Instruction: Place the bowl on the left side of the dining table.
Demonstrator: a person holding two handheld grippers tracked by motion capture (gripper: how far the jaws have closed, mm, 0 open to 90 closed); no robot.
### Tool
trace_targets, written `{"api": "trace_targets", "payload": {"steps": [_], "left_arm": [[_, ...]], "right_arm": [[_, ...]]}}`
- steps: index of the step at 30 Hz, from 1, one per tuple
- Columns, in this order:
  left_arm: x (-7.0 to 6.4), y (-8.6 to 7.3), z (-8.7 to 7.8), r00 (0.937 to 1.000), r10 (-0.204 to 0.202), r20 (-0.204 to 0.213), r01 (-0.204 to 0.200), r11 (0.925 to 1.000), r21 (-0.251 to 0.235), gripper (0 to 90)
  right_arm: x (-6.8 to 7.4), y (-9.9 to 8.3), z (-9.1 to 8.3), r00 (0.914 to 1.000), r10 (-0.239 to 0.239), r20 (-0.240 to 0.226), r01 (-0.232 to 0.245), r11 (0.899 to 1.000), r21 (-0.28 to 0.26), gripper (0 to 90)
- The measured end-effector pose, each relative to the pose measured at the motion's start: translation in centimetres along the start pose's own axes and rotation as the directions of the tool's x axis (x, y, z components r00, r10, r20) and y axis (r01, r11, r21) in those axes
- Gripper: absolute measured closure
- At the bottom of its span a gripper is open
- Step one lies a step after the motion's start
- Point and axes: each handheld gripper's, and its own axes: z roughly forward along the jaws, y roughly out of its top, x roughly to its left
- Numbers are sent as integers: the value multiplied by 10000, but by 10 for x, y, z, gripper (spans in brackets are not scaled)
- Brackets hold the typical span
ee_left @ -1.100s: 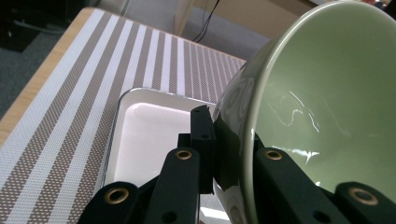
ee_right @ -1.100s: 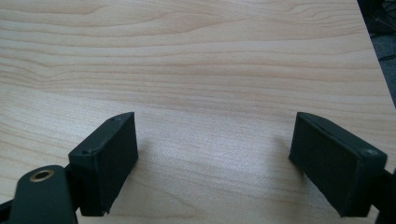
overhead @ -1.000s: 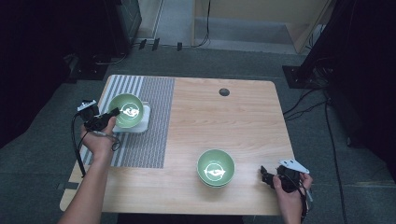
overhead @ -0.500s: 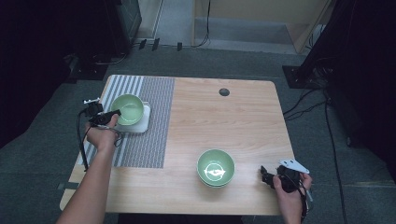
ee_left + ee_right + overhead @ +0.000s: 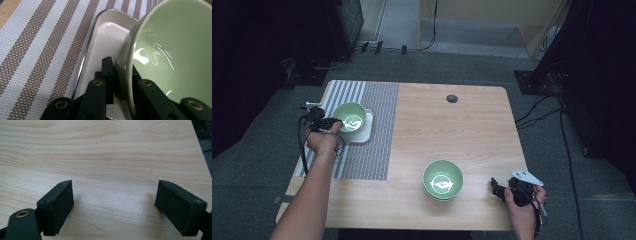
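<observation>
A pale green bowl [image 5: 350, 117] stands on a white tray [image 5: 368, 131] at the left of the table. My left gripper [image 5: 332, 121] is shut on the bowl's near rim. In the left gripper view the left gripper [image 5: 122, 75] has one jaw outside the bowl [image 5: 170, 50] and one inside its wall, above the tray [image 5: 110, 27]. A second green bowl [image 5: 443, 179] sits near the front middle. My right gripper [image 5: 495, 187] rests to its right near the front edge. In its own view the right gripper [image 5: 115, 205] is open, with bare wood between the jaws.
A brown-and-white striped mat [image 5: 377, 145] covers the table's left part under the tray. A dark round cable hole [image 5: 452, 98] lies at the back of the wooden top [image 5: 462, 135]. Dark floor and cables surround the table.
My left hand has shifted slightly forward and its gripper has closed in on the bowl's rim. The bowl on the tray has barely moved. The right gripper has stayed put.
</observation>
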Motion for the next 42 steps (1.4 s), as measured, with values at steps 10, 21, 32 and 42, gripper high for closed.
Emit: {"api": "trace_targets", "payload": {"steps": [10, 21, 32, 42], "left_arm": [[-3, 3, -1, 9992, 293, 260, -295, 9995, 77, 489], [-10, -2, -13, 9875, 1529, 393, -1526, 9882, -112, 95], [-9, -10, -38, 9743, 1896, 1214, -1722, 9749, -1411, 95], [-8, -18, -57, 9621, 2222, 1581, -1873, 9598, -2088, 95]], "right_arm": [[0, 0, 0, 10000, 2, -2, -2, 10000, 0, 150], [0, 0, 0, 10000, 4, -1, -4, 10000, 12, 142], [0, 0, 0, 10000, -2, -10, 2, 10000, 17, 140], [0, 0, 0, 10000, -5, -8, 5, 10000, 17, 139]]}}
